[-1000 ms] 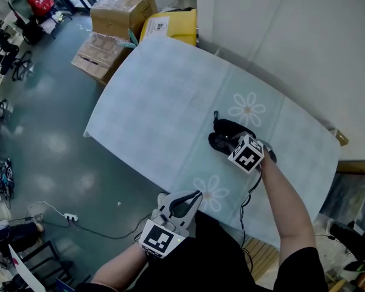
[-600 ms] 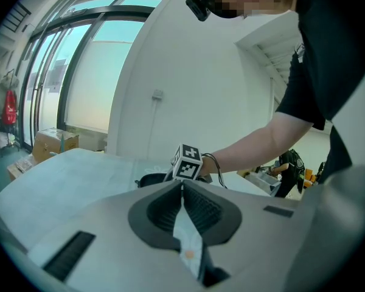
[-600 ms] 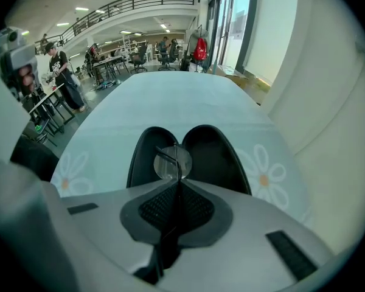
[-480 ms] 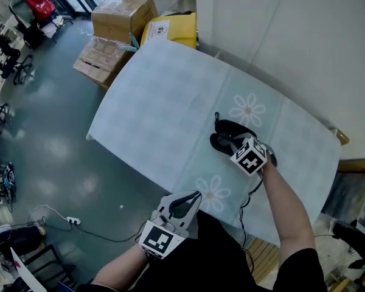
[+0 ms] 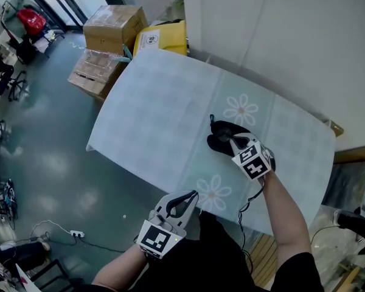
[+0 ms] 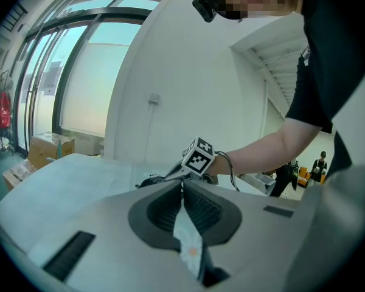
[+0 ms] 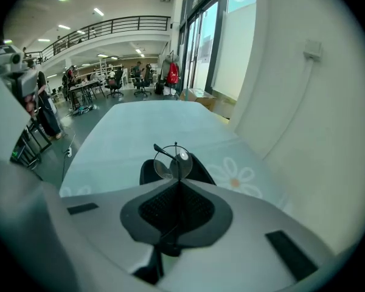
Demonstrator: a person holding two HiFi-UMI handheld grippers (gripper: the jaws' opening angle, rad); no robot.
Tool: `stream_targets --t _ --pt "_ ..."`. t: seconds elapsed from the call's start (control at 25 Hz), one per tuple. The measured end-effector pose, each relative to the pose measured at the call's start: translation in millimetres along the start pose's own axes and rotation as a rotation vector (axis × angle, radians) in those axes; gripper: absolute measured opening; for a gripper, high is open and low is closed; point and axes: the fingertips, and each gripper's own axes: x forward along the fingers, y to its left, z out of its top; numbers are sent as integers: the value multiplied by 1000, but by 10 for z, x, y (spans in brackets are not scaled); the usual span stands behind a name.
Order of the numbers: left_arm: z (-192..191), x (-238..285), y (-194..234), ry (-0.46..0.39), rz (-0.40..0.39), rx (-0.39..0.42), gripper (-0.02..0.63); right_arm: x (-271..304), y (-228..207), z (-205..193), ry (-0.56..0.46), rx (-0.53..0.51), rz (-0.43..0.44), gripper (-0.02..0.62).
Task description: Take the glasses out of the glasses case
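Now the right hand-held gripper (image 7: 176, 180), clamped on the glasses (image 7: 172, 163), has eased back above the case (image 5: 221, 136), so they look nearly free; the left hand-held gripper (image 6: 182, 190) waits, jaws together, empty.

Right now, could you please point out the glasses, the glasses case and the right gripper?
glasses (image 7: 168, 166), right gripper view, on the round lens.
glasses case (image 5: 228, 128), head view, on its black upper part.
right gripper (image 7: 177, 184), right gripper view, between its fingertips.
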Motion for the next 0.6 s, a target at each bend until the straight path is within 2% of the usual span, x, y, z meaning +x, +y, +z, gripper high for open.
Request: stream_targets --t 0.36,0.6 --pt "98 -124 2 -22 -46 9 31 -524 0 307 -196 149 -118 26" --pt "135 -249 46 -31 -68 14 31 -967 146 582 -341 224 -176 26"
